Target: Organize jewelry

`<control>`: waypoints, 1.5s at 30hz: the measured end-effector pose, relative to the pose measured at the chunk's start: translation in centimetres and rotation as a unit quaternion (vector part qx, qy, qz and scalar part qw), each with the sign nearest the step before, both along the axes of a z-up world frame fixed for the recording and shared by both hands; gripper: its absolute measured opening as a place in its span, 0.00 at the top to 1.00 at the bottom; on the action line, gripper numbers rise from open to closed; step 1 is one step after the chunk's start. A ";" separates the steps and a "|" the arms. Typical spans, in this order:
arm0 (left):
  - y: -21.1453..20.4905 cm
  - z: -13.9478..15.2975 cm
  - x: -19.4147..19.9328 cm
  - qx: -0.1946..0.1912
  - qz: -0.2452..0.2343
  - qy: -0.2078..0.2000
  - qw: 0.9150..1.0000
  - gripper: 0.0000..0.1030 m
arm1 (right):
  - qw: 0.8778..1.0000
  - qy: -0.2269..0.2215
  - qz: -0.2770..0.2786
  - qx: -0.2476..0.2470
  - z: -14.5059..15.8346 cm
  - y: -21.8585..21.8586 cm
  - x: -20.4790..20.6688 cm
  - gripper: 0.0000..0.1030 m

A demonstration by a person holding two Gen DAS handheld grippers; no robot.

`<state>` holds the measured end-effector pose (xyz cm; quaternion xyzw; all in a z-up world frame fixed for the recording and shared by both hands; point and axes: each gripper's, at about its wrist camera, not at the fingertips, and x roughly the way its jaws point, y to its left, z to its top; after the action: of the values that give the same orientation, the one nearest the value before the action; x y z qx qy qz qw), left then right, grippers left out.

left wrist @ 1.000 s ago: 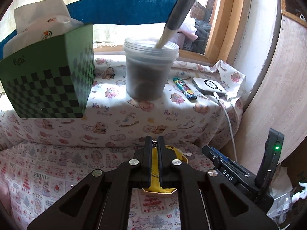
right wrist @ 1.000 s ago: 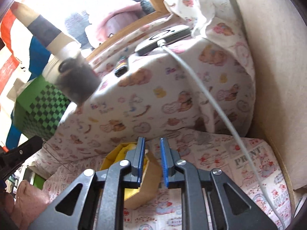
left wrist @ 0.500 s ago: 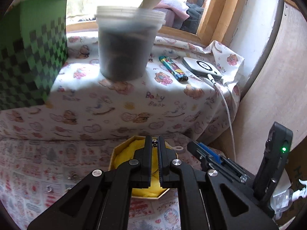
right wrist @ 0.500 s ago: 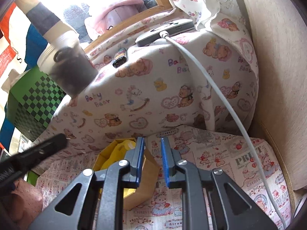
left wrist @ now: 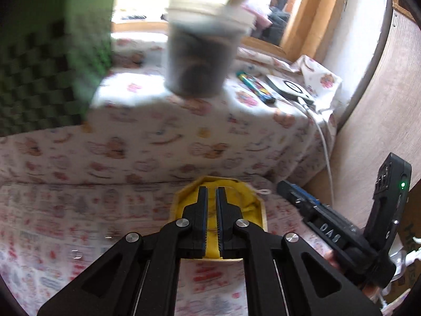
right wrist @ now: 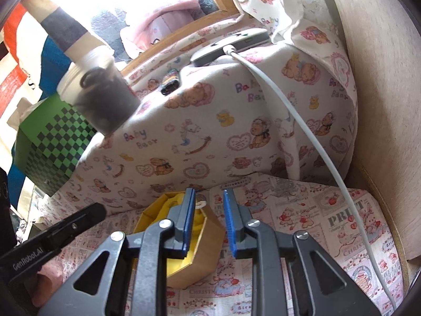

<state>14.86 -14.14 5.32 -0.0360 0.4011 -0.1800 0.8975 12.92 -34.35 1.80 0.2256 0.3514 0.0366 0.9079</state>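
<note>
A small hexagonal box with yellow lining (left wrist: 247,205) sits on the patterned cloth, also in the right wrist view (right wrist: 158,216). My left gripper (left wrist: 211,191) hovers over the box's inside with its jaws slightly apart and nothing visible between them. My right gripper (right wrist: 208,196) stands at the box's right wall, jaws open; the left finger (right wrist: 188,210) is over the box's inner edge and the right finger (right wrist: 229,210) is outside it. The right gripper also shows at the right of the left wrist view (left wrist: 329,226). No jewelry is clearly visible.
A raised ledge under teddy-bear cloth (right wrist: 210,131) carries a plastic tub (left wrist: 200,52), a green checkered box (left wrist: 47,73), a lighter (left wrist: 255,85) and a white device with cable (left wrist: 289,88). A wooden wall (right wrist: 381,79) closes the right side.
The left gripper has moved forward and down over the yellow box, and its jaws have parted slightly. The right gripper's jaws have opened wider beside the box wall.
</note>
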 end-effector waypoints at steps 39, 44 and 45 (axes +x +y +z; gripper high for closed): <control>15.6 -8.3 -1.0 0.054 0.149 0.099 0.982 0.69 | 0.990 -0.019 0.095 -0.100 -0.3 9.9 -2.0 0.58; 15.3 -9.4 -0.6 0.038 0.132 0.123 0.983 0.77 | 0.989 -0.013 0.097 -0.107 -0.6 10.2 -1.8 0.57; 15.2 -9.5 -0.5 0.038 0.129 0.127 0.983 0.78 | 0.989 -0.013 0.098 -0.110 -0.6 10.3 -1.8 0.57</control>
<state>14.34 1.05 -4.20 -0.0764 0.5100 -0.0412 0.8558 11.07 -24.07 1.19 0.0886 0.3615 0.0892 0.9239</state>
